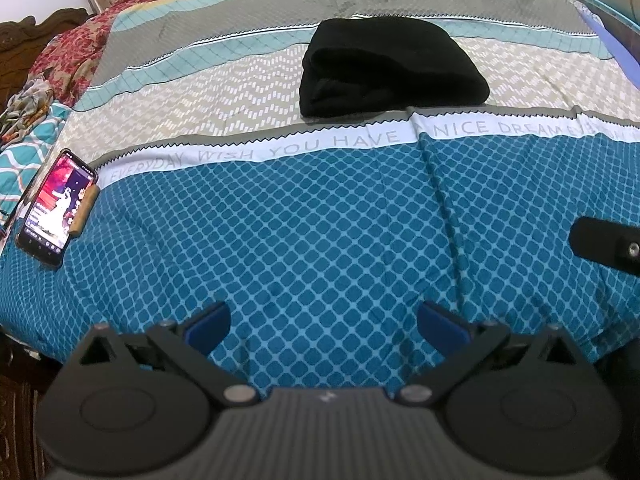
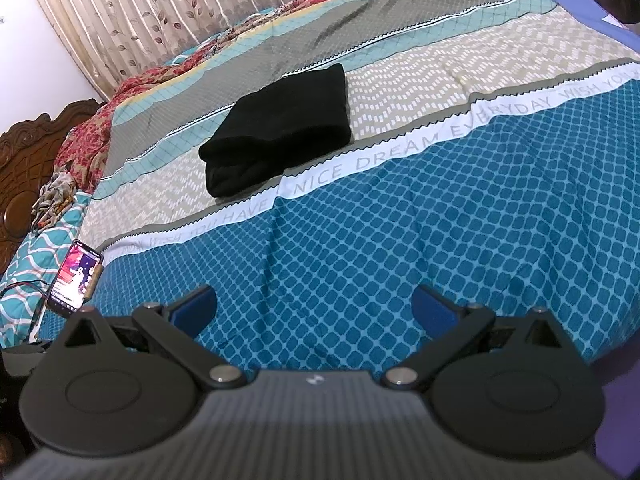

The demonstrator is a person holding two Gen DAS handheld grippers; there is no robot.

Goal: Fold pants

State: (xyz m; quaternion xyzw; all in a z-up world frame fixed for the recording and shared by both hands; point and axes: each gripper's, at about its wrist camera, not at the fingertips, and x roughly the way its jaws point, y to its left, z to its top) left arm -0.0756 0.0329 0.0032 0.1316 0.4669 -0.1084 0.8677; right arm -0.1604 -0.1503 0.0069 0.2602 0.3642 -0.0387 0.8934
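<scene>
Matt black cloth pants [image 1: 390, 66] on printed cotton bedsheet [image 1: 340, 220].

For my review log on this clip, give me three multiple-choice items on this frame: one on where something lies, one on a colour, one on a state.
1. Where does the phone lie on the bed?
A. On top of the pants
B. Near the bedspread's left edge, apart from the pants
C. Between the left gripper's fingers

2. What colour are the folded pants?
A. Black
B. Red
C. White

3. How do the two grippers stand?
A. Both shut on the pants
B. Left open, right shut on the phone
C. Both open, holding nothing

Key: 1 B, the phone rests by the left edge of the bedspread, far from the pants. 2 A, the bundle is plain black in both views. 3 C, the left gripper and right gripper show spread fingers with only bedspread between them.
</scene>
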